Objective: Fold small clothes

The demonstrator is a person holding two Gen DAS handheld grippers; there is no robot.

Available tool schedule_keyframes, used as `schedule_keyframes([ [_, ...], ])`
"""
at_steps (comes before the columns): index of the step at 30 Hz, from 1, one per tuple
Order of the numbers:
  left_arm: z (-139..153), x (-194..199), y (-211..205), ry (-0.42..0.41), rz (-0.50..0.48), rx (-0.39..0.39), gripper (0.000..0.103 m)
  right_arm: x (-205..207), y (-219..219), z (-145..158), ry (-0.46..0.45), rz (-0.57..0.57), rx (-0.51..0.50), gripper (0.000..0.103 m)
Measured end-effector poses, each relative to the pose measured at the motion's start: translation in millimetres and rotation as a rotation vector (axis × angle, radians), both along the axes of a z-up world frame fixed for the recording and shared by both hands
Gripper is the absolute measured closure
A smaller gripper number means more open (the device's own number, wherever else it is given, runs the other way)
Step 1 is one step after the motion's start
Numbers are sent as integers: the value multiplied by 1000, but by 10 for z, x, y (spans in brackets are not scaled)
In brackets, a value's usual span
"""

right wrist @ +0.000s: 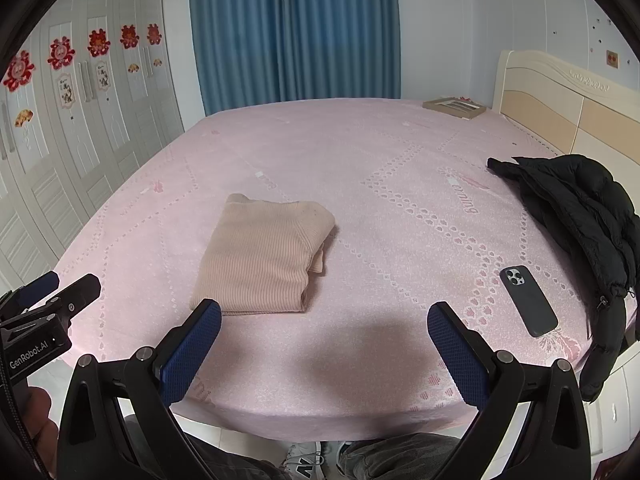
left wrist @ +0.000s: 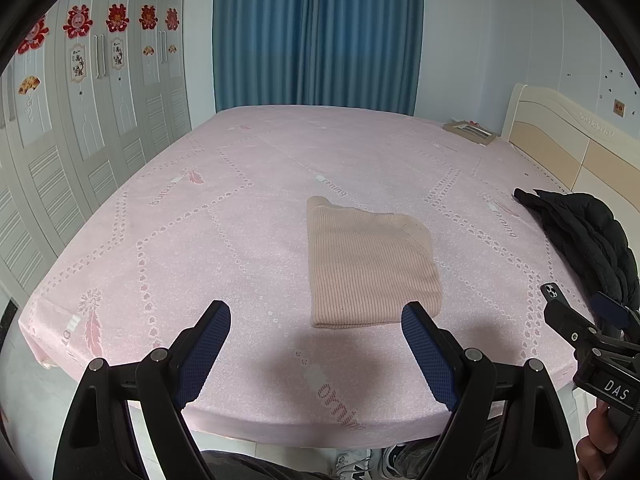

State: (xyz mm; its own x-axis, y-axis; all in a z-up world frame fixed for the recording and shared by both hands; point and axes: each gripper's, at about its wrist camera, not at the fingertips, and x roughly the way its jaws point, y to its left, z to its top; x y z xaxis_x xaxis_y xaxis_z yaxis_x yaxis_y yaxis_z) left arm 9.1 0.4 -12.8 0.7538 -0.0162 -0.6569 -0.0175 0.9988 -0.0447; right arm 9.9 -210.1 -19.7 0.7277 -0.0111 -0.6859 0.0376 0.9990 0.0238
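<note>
Right wrist view: the folded ribbed pink sweater (right wrist: pixel 262 256), judged soft and light, is best pinched at a corner; both the left gripper (left wrist: pixel 316 320) and the right gripper (right wrist: pixel 324 318) are held spread, empty.

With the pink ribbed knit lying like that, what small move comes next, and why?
Probably none on the garment: the pink ribbed knit garment already lies folded in a neat rectangle on the pink bedsheet, and both the left tool and right tool are open and empty. I'd draw both back.
</note>
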Motion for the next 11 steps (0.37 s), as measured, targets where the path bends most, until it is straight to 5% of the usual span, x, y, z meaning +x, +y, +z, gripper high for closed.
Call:
schedule_keyframes([
  [11,14,-3,-25,-10,-5,7,16,-6,-2,3,-3,0,2,2],
])
